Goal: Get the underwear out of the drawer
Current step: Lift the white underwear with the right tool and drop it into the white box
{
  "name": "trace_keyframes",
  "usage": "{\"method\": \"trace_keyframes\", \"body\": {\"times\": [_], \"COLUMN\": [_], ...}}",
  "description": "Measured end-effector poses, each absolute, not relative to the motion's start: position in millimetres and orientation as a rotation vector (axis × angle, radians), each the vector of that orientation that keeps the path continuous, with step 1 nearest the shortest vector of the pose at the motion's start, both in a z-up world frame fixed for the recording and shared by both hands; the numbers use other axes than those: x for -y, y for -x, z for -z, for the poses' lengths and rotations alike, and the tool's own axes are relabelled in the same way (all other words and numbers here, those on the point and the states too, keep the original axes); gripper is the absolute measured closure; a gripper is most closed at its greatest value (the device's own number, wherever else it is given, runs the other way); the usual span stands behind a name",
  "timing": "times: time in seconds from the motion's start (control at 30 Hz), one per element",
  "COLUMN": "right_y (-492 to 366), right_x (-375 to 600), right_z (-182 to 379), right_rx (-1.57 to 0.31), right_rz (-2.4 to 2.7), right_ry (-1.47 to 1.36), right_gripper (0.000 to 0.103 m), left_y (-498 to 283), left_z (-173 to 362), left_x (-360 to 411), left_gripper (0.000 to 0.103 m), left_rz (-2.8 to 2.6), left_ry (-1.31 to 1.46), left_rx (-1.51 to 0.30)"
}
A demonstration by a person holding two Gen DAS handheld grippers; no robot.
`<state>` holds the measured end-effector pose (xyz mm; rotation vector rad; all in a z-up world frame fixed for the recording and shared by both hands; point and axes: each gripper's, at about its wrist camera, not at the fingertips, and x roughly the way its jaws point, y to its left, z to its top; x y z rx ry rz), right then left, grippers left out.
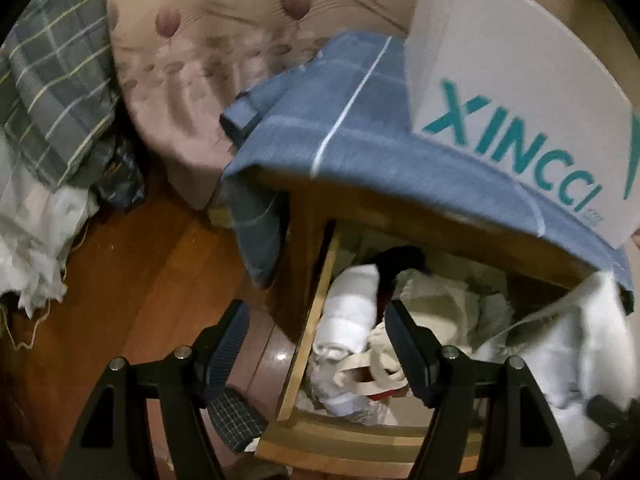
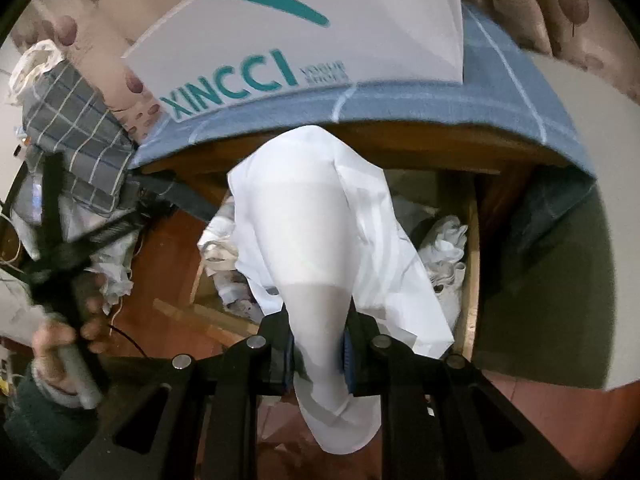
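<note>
The wooden drawer (image 1: 320, 304) is pulled out and filled with several pale folded garments, among them a rolled white piece (image 1: 352, 320). My left gripper (image 1: 316, 340) hovers open above the drawer's left wall, with nothing between its fingers. My right gripper (image 2: 318, 354) is shut on white underwear (image 2: 304, 220), which hangs over the drawer (image 2: 472, 260). In the left wrist view that underwear (image 1: 568, 344) shows at the right edge. A hand (image 2: 60, 336) holding the left gripper's handle appears blurred at the left of the right wrist view.
A white XINCCI box (image 1: 520, 80) sits on a blue cloth (image 1: 360, 136) over the cabinet top. Behind is a tufted pink headboard (image 1: 200, 40), with a plaid pillow (image 1: 52, 92) at the left. Wooden floor (image 1: 140, 280) lies left of the drawer. An olive-green surface (image 2: 540, 280) borders the drawer's right side.
</note>
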<state>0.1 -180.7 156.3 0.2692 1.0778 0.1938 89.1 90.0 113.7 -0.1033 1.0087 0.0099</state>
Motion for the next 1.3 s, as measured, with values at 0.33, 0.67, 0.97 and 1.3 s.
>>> {"method": "trace_keyframes", "body": {"times": [0.33,0.67,0.97,1.3], "right_y": [17,-28,-134,-217], "right_x": [176,173,170,182], "right_z": [-247,-376,-395,-317], "right_rx": [-0.928,-0.694,-0.694,-0.893], "right_rz": [-0.216,-0.208,-0.094,0.031], "right_ry": [-0.254,-0.173,-0.072,-0.008], "right_gripper": [0.086,0.086,0.086,0.085], "left_y": [-87,-82,-84,-87], "left_z": [-106,-108,-107,-107], "left_x": [-111,-109,-102,-119], "left_gripper": [0.031,0.031,0.031,0.031], "left_rz": [-0.037,-0.021,0.024,0.012], "left_ry": [0.112,0.132,0.11,0.225], "left_rx": [-1.008,-1.007,-1.019,-1.014]}}
